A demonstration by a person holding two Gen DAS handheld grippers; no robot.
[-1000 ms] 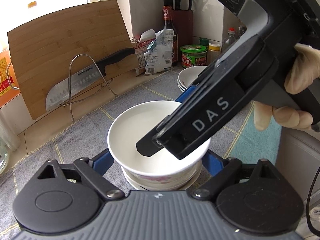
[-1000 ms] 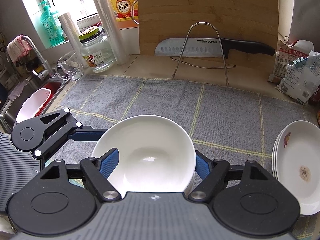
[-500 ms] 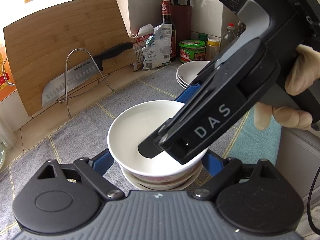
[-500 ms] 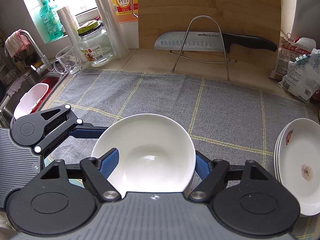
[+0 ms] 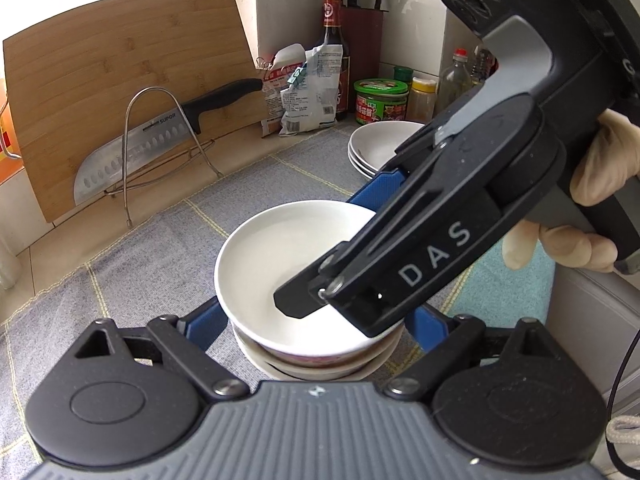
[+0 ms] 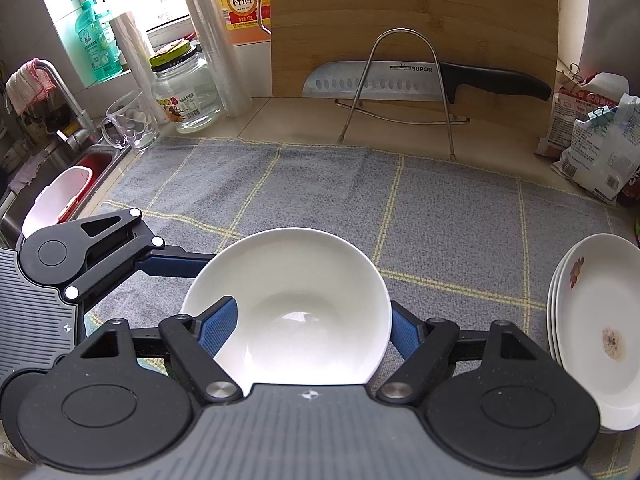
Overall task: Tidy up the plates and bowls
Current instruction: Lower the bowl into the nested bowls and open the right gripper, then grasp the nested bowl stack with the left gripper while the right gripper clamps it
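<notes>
A white bowl (image 5: 280,264) sits on top of a stack of bowls (image 5: 320,364) on the grey checked mat (image 6: 360,200). My left gripper (image 5: 316,316) is open, its blue fingers on either side of the stack. My right gripper (image 6: 308,324) is also open around the top bowl (image 6: 296,304), one blue finger inside the rim at the left and one outside at the right. The right gripper's body (image 5: 440,240) hangs over the bowl in the left wrist view. A stack of white plates (image 6: 592,320) lies to the right; it also shows in the left wrist view (image 5: 380,148).
A bamboo cutting board (image 6: 412,20) and a knife (image 6: 420,80) on a wire rack (image 6: 400,92) stand at the back. Jars, a glass mug (image 6: 132,120) and bottles stand back left beside the sink (image 6: 60,184). Food bags (image 6: 592,136) lie back right.
The top bowl has come down onto the stack. Both grippers have stayed around it with little other movement.
</notes>
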